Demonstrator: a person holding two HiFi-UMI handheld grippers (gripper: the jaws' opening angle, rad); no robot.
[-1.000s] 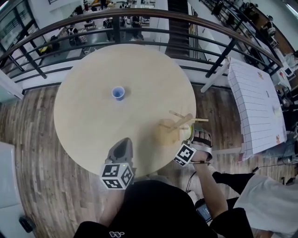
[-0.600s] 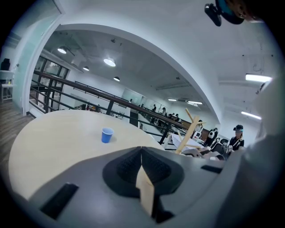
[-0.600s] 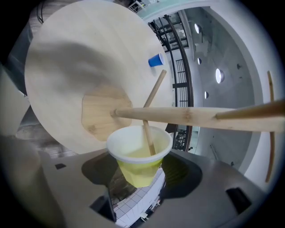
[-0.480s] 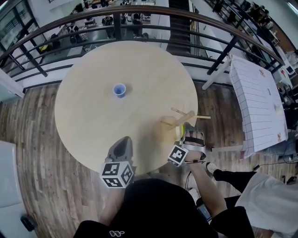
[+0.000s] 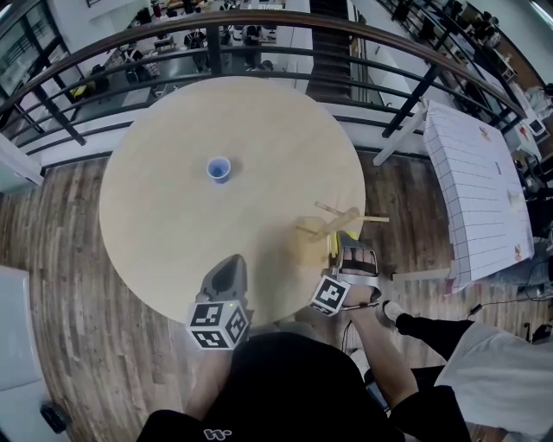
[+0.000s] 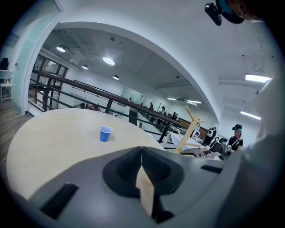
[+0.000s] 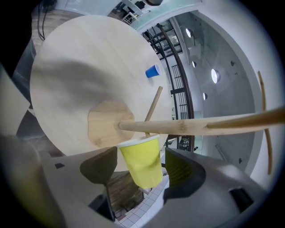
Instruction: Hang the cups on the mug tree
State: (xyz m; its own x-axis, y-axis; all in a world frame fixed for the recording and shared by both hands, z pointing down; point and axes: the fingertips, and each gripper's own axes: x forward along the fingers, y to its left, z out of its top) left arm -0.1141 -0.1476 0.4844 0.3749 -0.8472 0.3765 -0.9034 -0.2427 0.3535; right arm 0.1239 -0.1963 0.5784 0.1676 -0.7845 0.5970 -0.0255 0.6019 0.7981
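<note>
At the table's (image 5: 164, 233) near edge, the left gripper (image 5: 227, 269) is closed and empty. The right gripper's (image 5: 355, 253) jaws, just opening, flank the yellow cup (image 7: 141, 161) without touching it. The cup hangs from the mug tree (image 7: 187, 126). Beyond the mug tree, a blue cup (image 5: 219, 170) stands mid-table, with a railing (image 5: 259, 24) behind.

Matt pale wood table (image 5: 173, 173), bare light wood mug tree (image 7: 187, 126), smooth yellow cup (image 7: 142, 162), wood-plank floor (image 5: 52, 259)
</note>
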